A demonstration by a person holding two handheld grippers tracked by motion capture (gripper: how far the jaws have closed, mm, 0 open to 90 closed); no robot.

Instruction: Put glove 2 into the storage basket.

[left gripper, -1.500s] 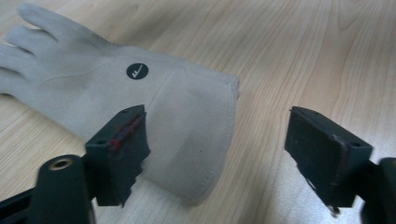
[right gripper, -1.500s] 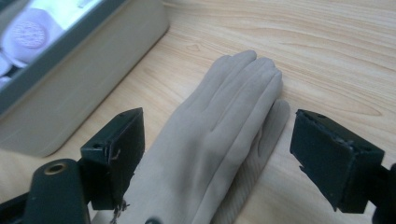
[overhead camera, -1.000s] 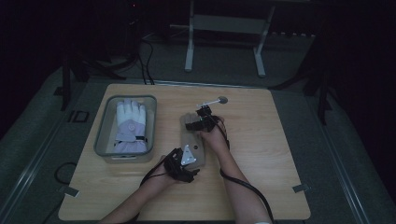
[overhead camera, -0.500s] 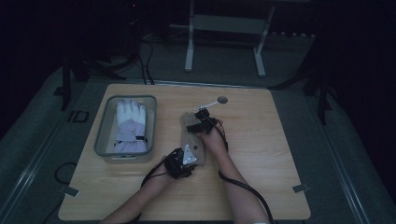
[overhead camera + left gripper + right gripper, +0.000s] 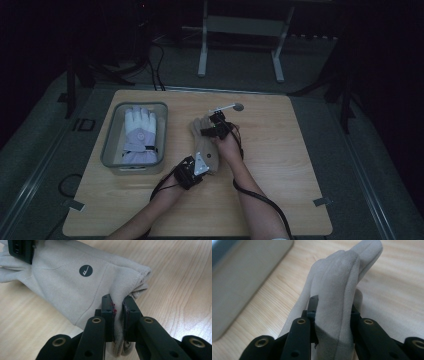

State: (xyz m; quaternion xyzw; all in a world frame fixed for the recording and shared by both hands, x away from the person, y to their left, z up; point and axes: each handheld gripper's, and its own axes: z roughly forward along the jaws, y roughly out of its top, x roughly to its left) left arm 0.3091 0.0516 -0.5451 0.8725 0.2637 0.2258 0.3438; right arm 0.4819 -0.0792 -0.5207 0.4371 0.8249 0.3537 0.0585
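At the left of centre in the high view, a grey bin (image 5: 111, 150) sits on the wooden table (image 5: 280, 165) and contains a white and lavender glove (image 5: 139, 135) lying flat, fingers toward the top of the frame.

Just right of the bin, at mid-frame, a beige glove (image 5: 204, 142) lies on the table, fingers pointing toward the top of the frame. The left gripper (image 5: 192, 167), lower centre, is clamped on the cuff edge of this glove. In the left gripper view, a fold of cuff fabric (image 5: 119, 322) is pinched between the two jaws at bottom centre, and a round dark logo (image 5: 86, 271) shows on the glove at upper left.

The right gripper (image 5: 216, 127), slightly right of centre, grasps the finger end of the beige glove. In the right gripper view, the glove fingers (image 5: 339, 290) rise bunched between the jaws.

A small metal spoon-like tool (image 5: 227, 107) lies above the right gripper.
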